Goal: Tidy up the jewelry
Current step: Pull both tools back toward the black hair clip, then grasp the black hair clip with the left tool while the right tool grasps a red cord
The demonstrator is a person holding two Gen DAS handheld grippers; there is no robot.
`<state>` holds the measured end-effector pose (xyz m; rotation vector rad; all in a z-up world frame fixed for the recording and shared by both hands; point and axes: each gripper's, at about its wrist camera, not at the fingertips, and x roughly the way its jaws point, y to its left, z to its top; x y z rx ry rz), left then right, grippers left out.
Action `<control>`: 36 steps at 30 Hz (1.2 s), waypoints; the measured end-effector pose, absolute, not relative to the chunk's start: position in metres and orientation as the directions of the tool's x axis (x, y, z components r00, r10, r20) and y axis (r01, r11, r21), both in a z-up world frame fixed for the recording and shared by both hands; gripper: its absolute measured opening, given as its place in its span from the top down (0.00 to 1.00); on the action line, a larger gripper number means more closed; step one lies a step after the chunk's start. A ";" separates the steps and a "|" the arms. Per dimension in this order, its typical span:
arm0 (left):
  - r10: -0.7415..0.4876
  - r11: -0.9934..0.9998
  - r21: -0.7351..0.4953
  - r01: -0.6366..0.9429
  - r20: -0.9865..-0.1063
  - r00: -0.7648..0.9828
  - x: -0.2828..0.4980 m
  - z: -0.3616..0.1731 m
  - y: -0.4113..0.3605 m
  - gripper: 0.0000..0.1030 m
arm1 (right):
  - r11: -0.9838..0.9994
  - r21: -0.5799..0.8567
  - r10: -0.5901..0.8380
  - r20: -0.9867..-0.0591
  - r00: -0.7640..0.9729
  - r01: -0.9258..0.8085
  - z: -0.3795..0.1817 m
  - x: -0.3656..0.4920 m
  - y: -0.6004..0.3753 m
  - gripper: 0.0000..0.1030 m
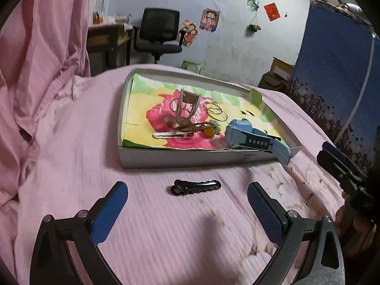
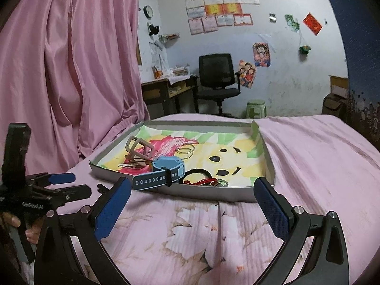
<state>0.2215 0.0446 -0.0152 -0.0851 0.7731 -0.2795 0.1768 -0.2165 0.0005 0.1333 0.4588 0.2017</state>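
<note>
Left wrist view: your left claw (image 1: 187,204) is spread wide and empty, lined up on the black hair clip (image 1: 196,186) lying on the pink bed sheet (image 1: 71,154), just short of the tray's near wall. Everything else already sits in the cardboard tray (image 1: 180,159): blue watch (image 1: 251,136) with its strap hanging over the near rim, gold bangles (image 1: 217,112), hair ties. Your right claw (image 2: 192,204) is spread too, holding nothing, near the tray's front. Looks like the last stray piece. Next: drop lower, straddle the clip across its narrow width, close, lift over the rim.
</note>
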 end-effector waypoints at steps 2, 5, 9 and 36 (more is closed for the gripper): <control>-0.295 0.955 -0.197 0.221 -0.688 0.663 0.227 -0.019 0.044 0.13 | 0.969 0.181 0.235 -0.450 0.862 -0.169 -0.003 0.187 -0.218 0.02; -0.316 0.949 -0.220 0.227 -0.712 0.627 0.233 -0.025 0.042 0.27 | 0.965 0.200 0.248 -0.476 0.844 -0.170 -0.007 0.197 -0.219 0.02; -0.337 0.941 -0.239 0.239 -0.721 0.605 0.238 -0.029 0.040 0.34 | 0.959 0.212 0.270 -0.494 0.826 -0.186 -0.013 0.203 -0.215 0.13; -0.331 0.919 -0.119 0.375 -0.748 0.575 0.235 -0.027 0.011 0.83 | 0.957 0.210 0.285 -0.575 0.767 -0.199 -0.021 0.234 -0.210 0.39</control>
